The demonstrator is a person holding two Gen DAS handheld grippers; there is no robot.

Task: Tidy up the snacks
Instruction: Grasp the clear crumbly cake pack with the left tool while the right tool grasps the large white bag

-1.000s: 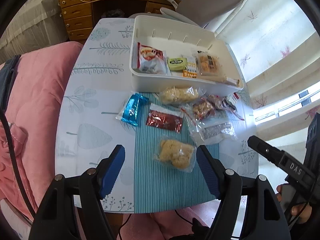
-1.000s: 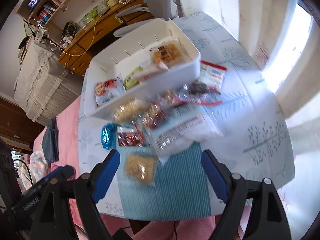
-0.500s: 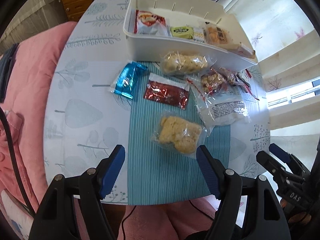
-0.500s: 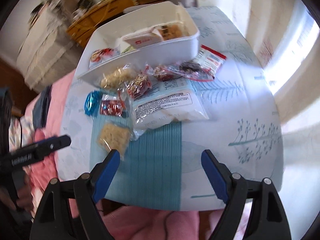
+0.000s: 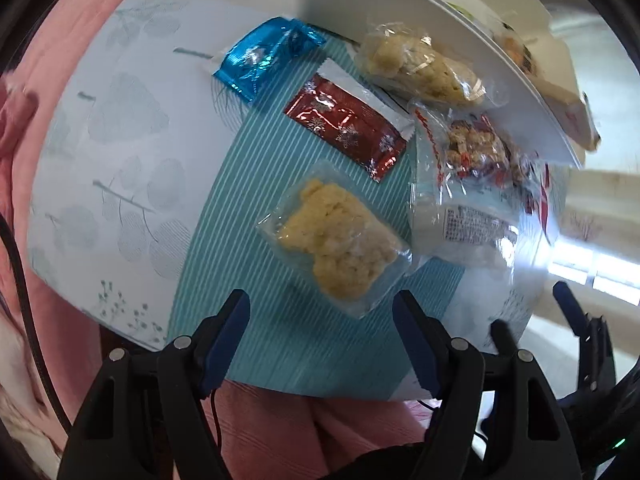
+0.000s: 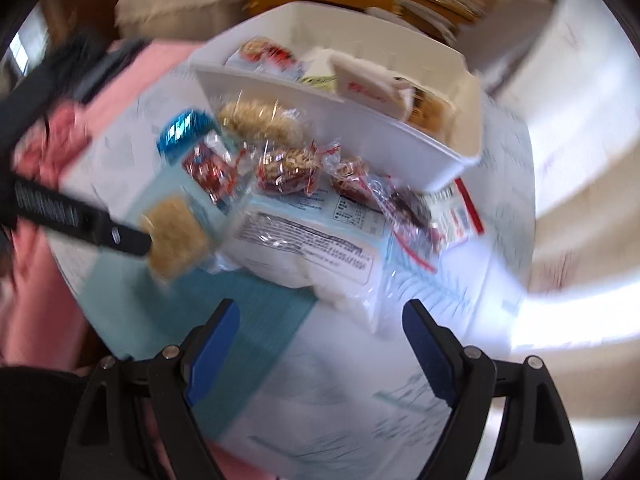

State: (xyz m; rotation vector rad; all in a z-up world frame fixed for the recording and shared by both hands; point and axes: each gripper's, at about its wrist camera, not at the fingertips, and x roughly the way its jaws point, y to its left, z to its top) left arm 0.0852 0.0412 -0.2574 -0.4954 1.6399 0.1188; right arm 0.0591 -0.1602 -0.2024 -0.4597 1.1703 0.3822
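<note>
Loose snack packs lie on a teal striped mat [image 5: 248, 320] in front of a white bin [image 5: 440, 20]. My left gripper [image 5: 320, 312] stands open just above a clear pack of yellow crumbly snack [image 5: 336, 240], with nothing between its pads. Beyond it lie a red foil pack [image 5: 344, 128], a blue foil pack [image 5: 264, 56] and a second yellow pack [image 5: 420, 68]. My right gripper [image 6: 320, 312] is open over a large clear bag with a white label [image 6: 312, 256]. In this blurred view a left finger [image 6: 88, 220] ends beside the yellow pack [image 6: 176, 236].
The bin [image 6: 360, 132] holds several packs. Nut-mix packs [image 6: 288, 168] and a red-and-white pack [image 6: 456, 212] lie along its front wall. The leaf-printed table [image 5: 100, 200] ends close below the grippers, and pink bedding [image 5: 280, 420] lies under its edge.
Both cameras have sunk toward the table and rolled. The left gripper has closed in on the yellow pack, the right on the large bag. No pack has moved or been gripped.
</note>
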